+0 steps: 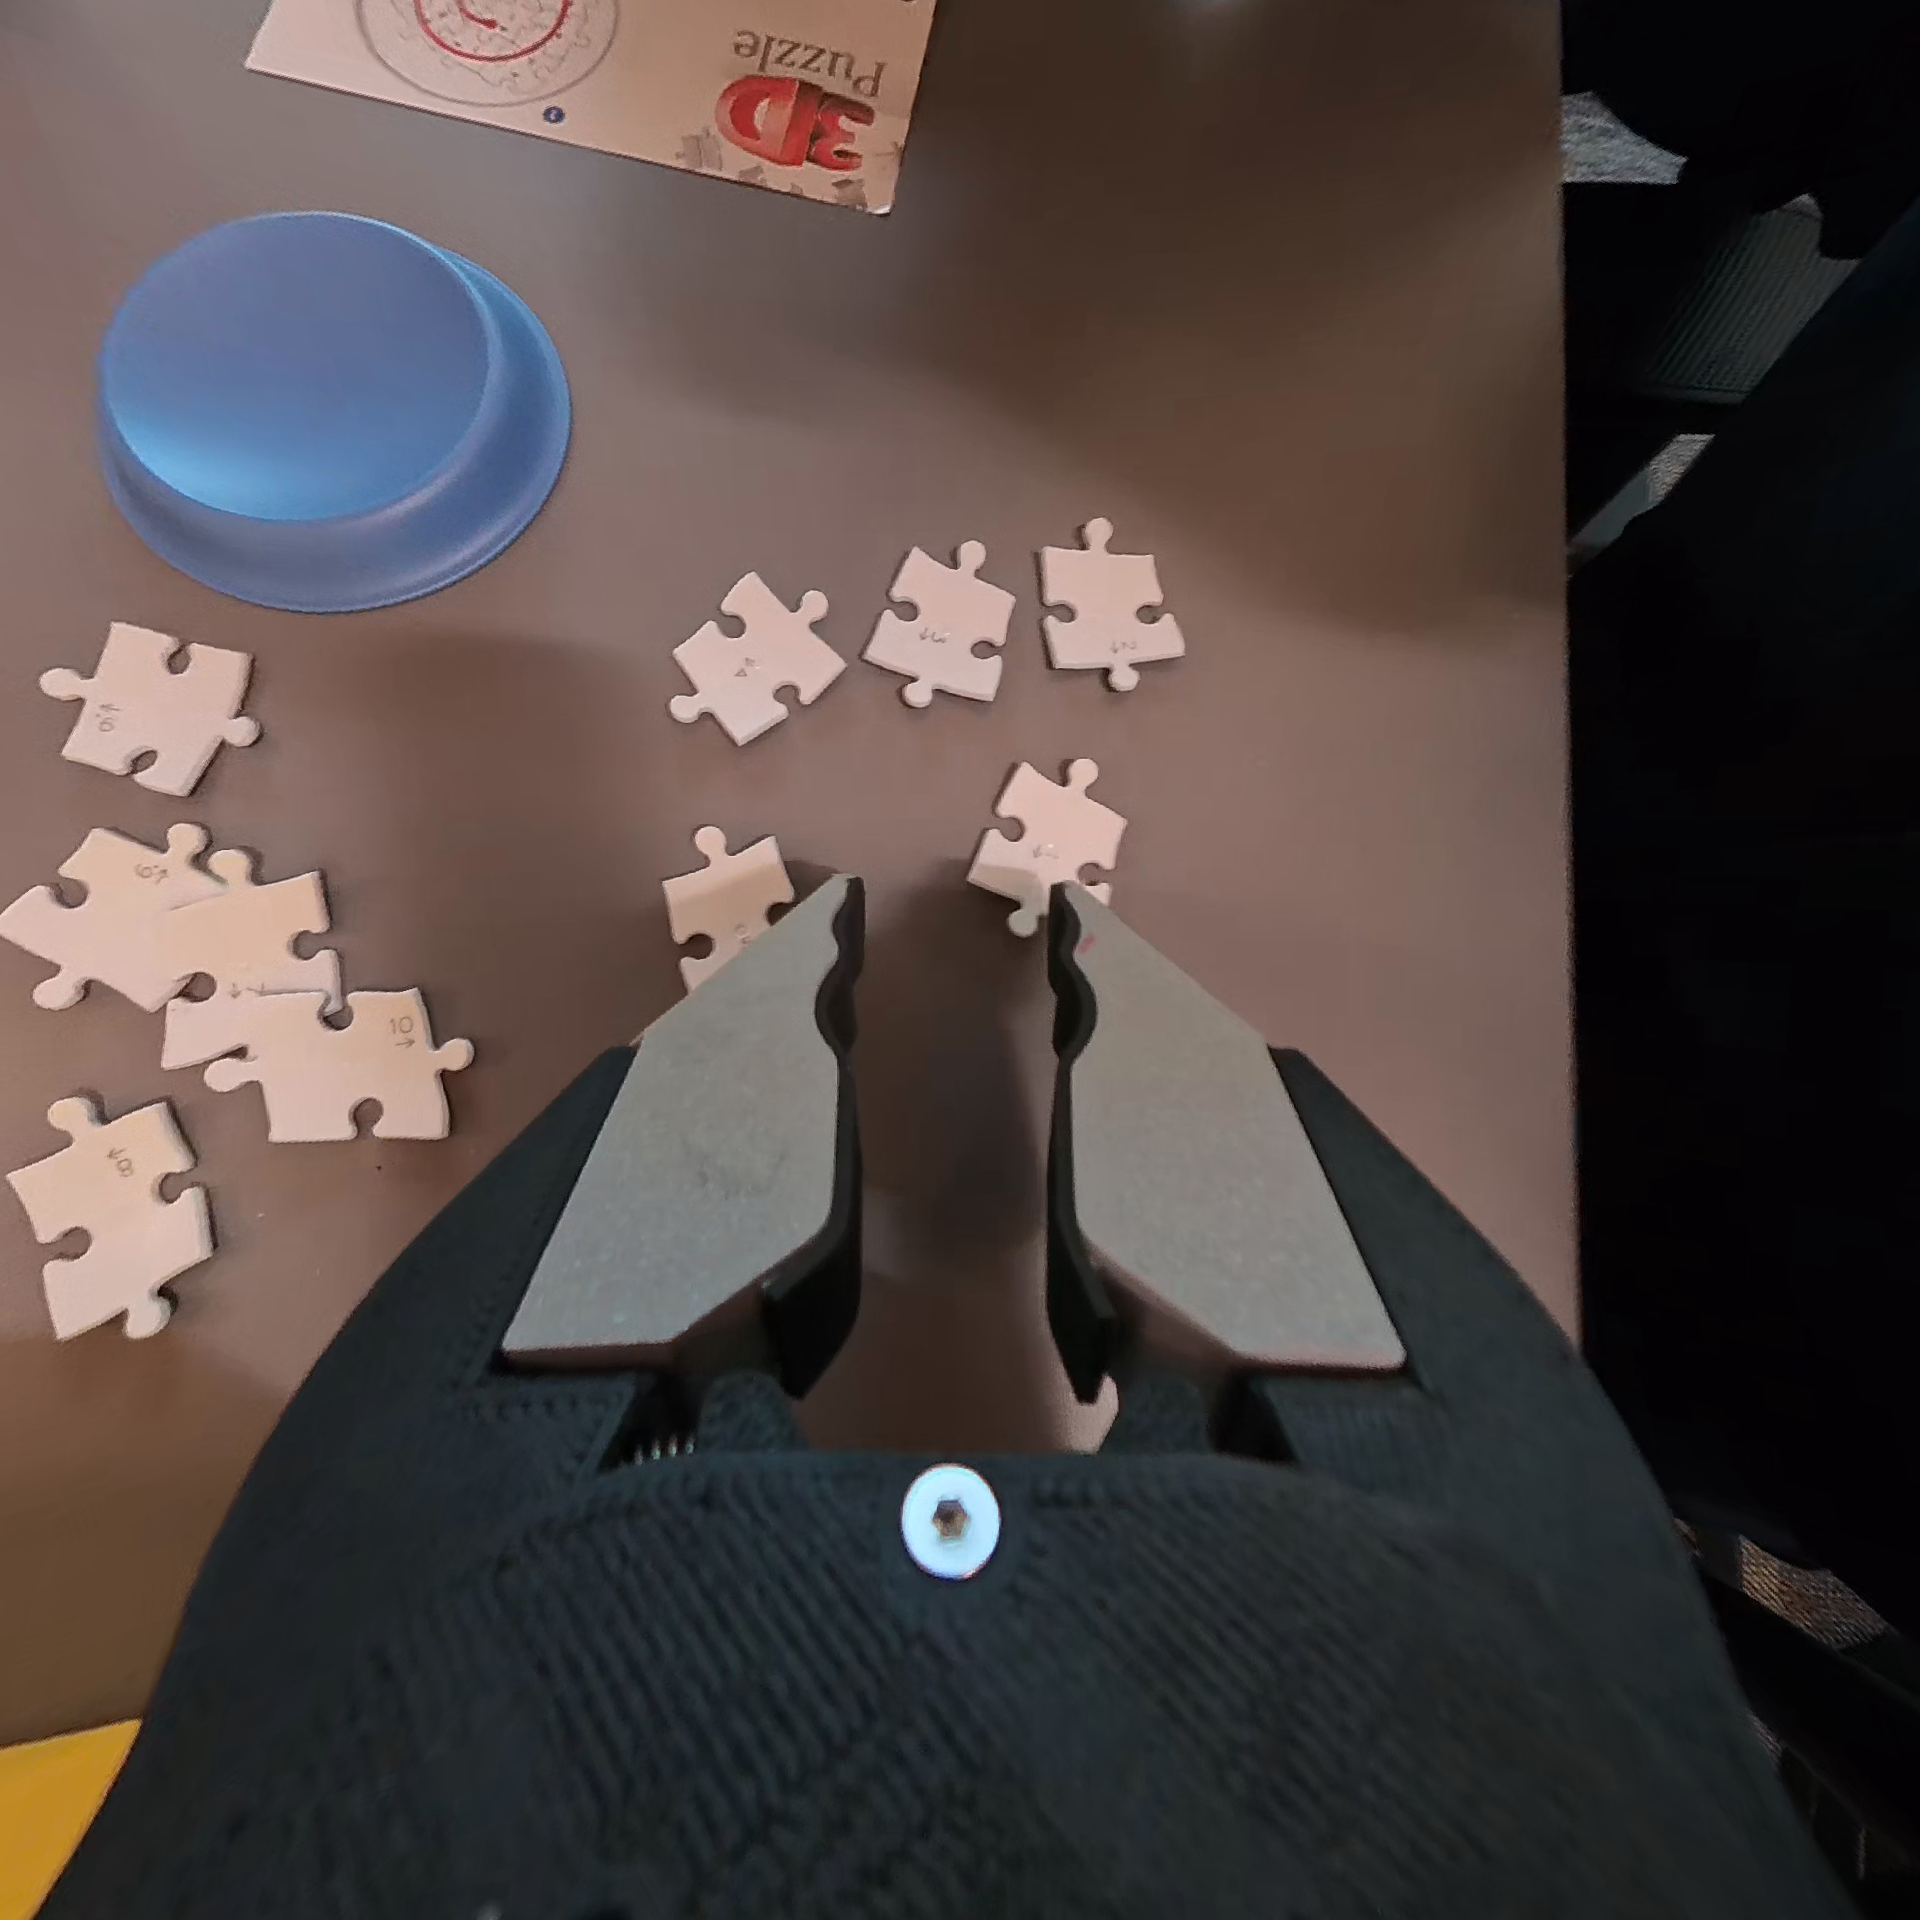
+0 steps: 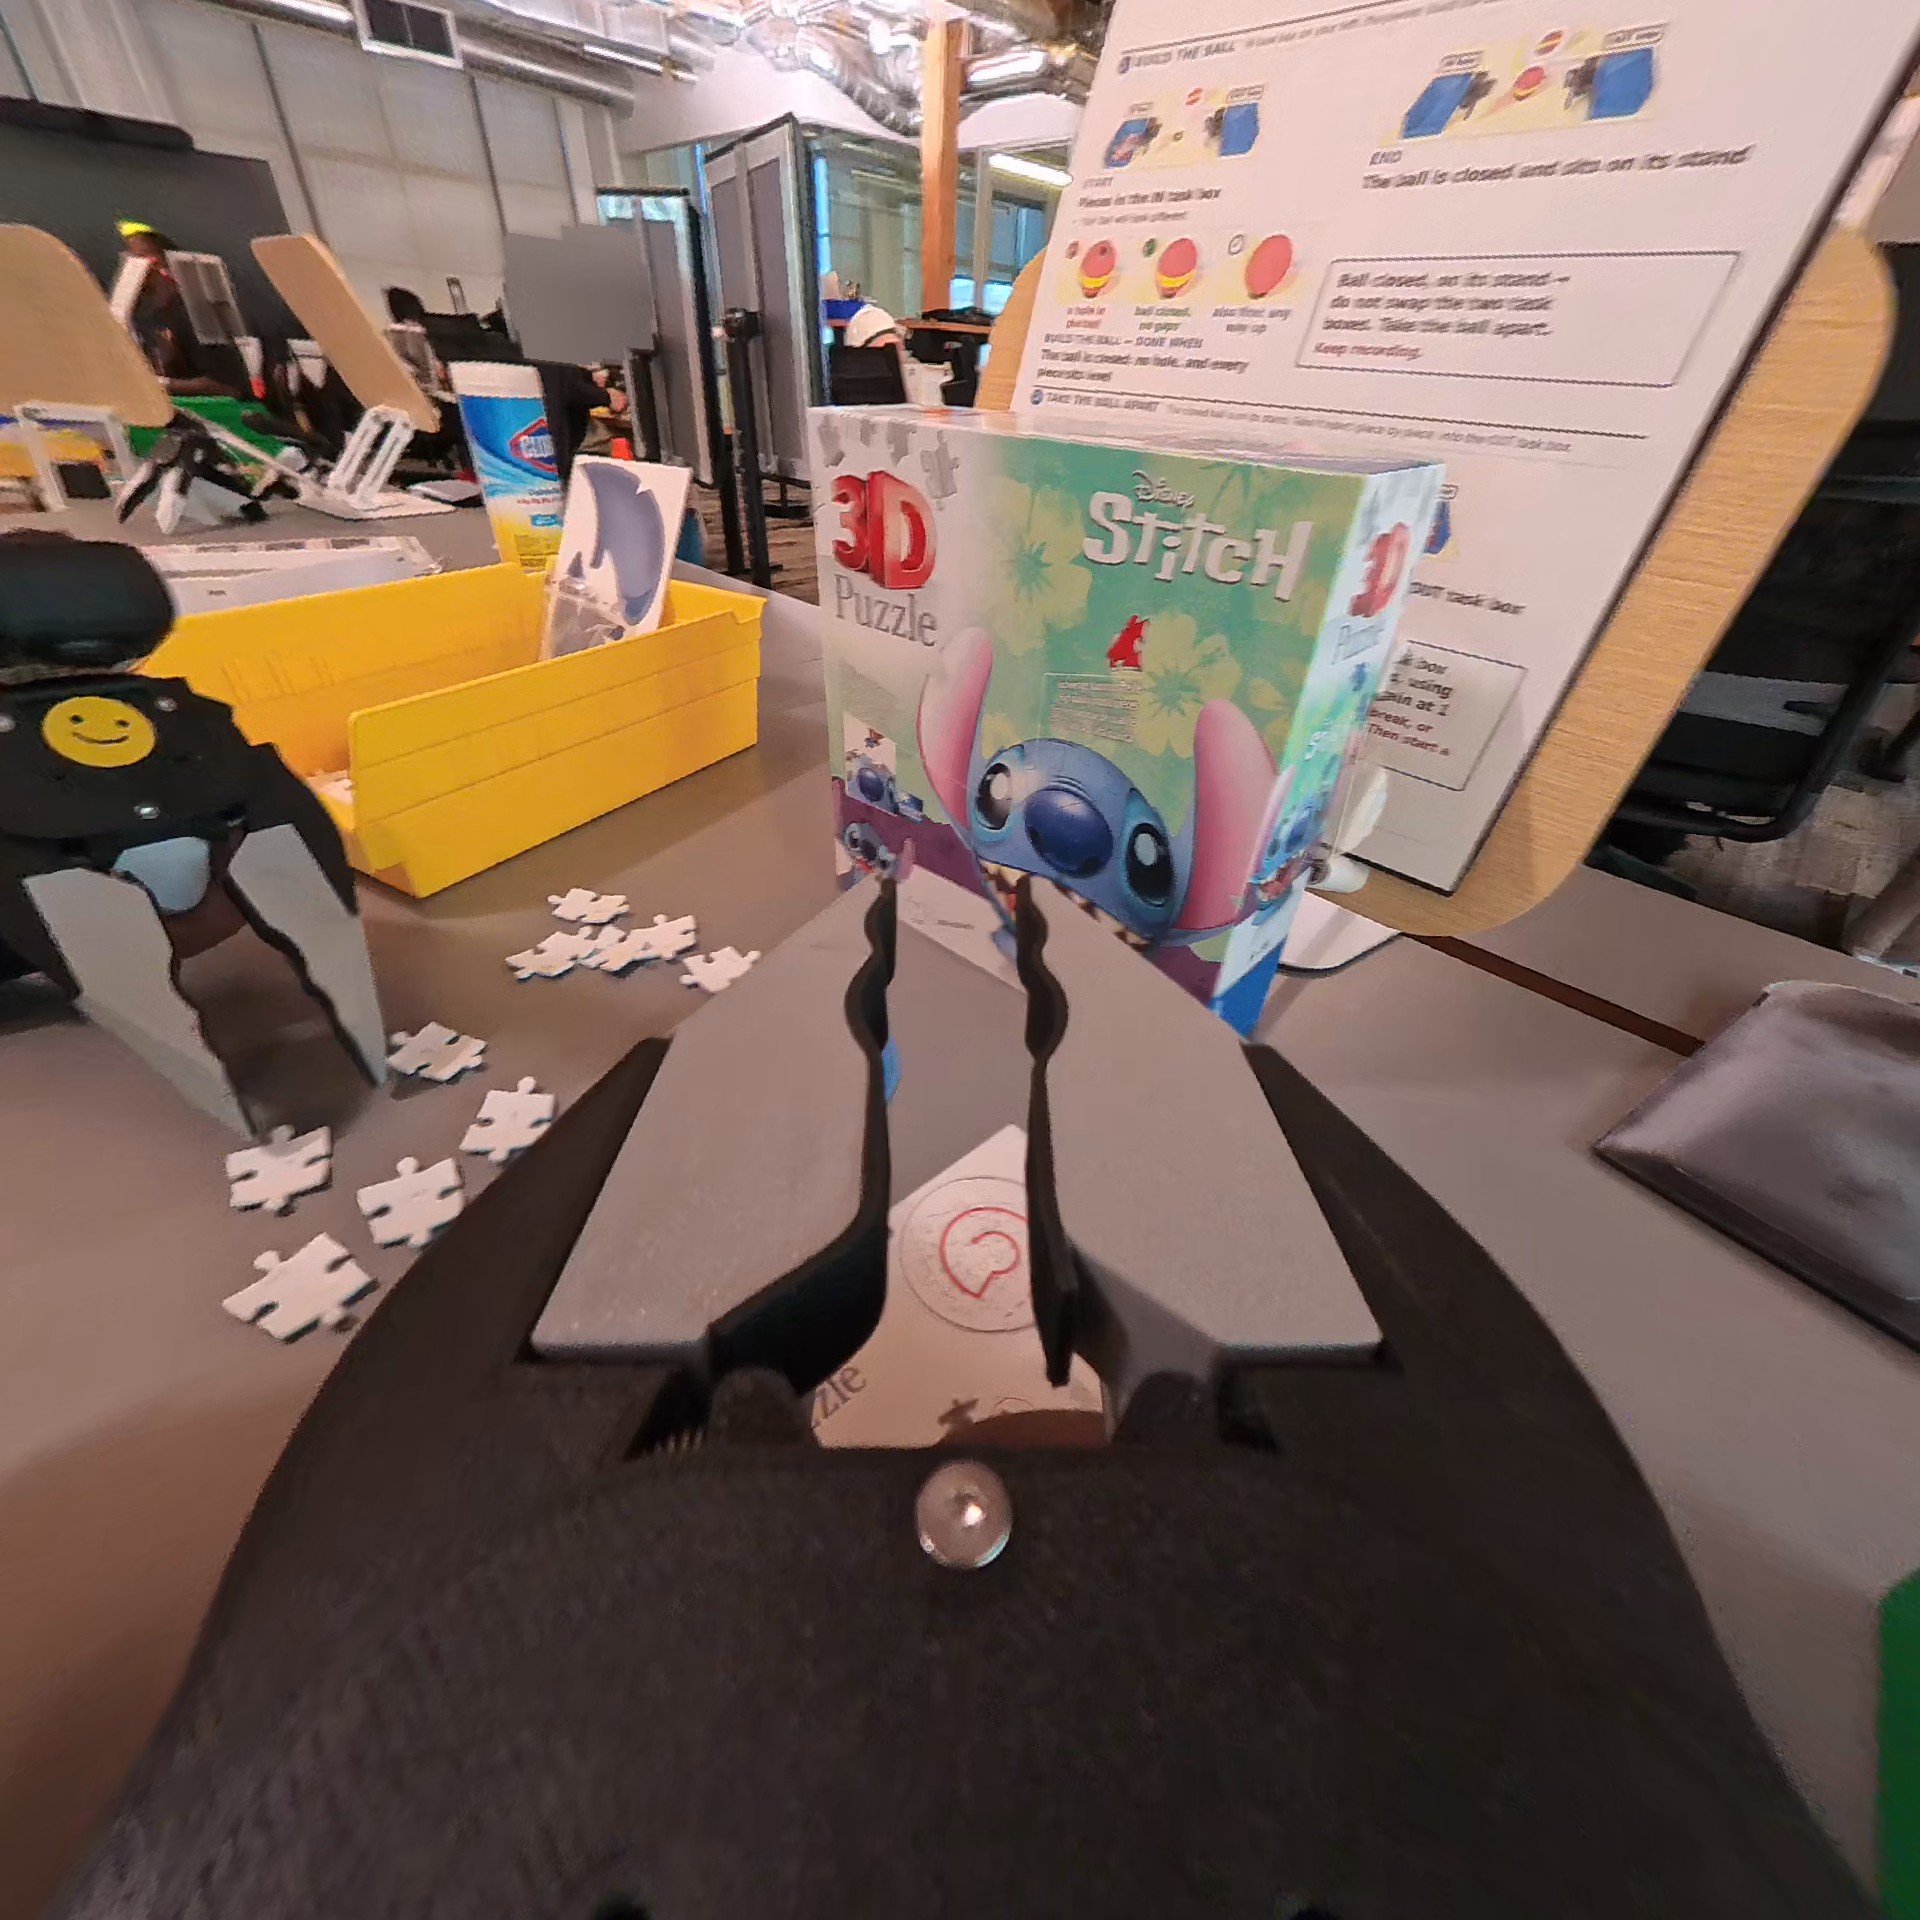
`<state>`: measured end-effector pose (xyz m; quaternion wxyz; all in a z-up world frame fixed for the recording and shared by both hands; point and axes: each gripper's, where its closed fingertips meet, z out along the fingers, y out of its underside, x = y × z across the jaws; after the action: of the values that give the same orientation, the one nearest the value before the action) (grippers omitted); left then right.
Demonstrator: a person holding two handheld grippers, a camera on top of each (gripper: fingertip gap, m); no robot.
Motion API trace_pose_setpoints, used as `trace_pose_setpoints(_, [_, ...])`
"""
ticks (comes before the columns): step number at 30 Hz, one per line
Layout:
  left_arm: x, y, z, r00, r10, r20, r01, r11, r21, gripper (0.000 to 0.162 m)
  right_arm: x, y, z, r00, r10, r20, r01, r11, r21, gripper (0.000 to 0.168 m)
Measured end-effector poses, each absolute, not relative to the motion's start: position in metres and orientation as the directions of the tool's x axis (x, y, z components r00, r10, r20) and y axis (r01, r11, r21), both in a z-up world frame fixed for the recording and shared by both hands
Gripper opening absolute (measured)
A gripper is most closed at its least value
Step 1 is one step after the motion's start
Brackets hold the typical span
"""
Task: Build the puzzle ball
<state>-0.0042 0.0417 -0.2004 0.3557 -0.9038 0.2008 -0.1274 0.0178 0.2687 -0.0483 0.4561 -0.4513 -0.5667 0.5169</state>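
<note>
Several white puzzle pieces lie face down on the brown table. In the left wrist view my left gripper (image 1: 956, 894) is open and empty, pointing down between one piece (image 1: 727, 899) at its left fingertip and another piece (image 1: 1049, 831) at its right fingertip. Three pieces (image 1: 935, 629) lie in a row beyond it. A loose heap of pieces (image 1: 239, 987) lies at the left. A blue round stand (image 1: 322, 416) sits upside down at the upper left. My right gripper (image 2: 956, 904) is open and empty, held above the instruction sheet (image 2: 961, 1257). The left gripper also shows in the right wrist view (image 2: 208, 1039).
The puzzle box (image 2: 1101, 707) stands upright ahead of the right gripper. A yellow bin (image 2: 468, 717) stands behind the pieces. An instruction board (image 2: 1455, 364) leans at the back right. The sheet (image 1: 623, 73) lies at the far edge. The table edge (image 1: 1564, 727) runs along the right. Some 30 cm of space lies between my two pairs of fingers.
</note>
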Motion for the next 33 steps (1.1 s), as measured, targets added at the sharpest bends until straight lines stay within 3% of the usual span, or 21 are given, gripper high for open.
trace_pose_setpoints(5, [0.010,0.037,-0.199,0.850,-0.516,0.104,-0.305,-0.644,-0.701,0.033,0.017,0.216,-0.068,-0.414,0.905,0.099,0.094,0.151,-0.984,0.022])
trace_pose_setpoints(13, [0.017,0.035,-0.206,0.836,-0.543,0.086,-0.352,-0.649,-0.675,0.032,0.034,0.120,-0.143,-0.756,0.645,0.110,0.218,0.407,-0.887,0.029])
trace_pose_setpoints(33, [0.006,0.041,-0.207,0.863,-0.502,0.047,-0.343,-0.653,-0.676,0.032,0.049,0.087,-0.193,-0.852,0.516,0.093,0.259,0.569,-0.780,0.028])
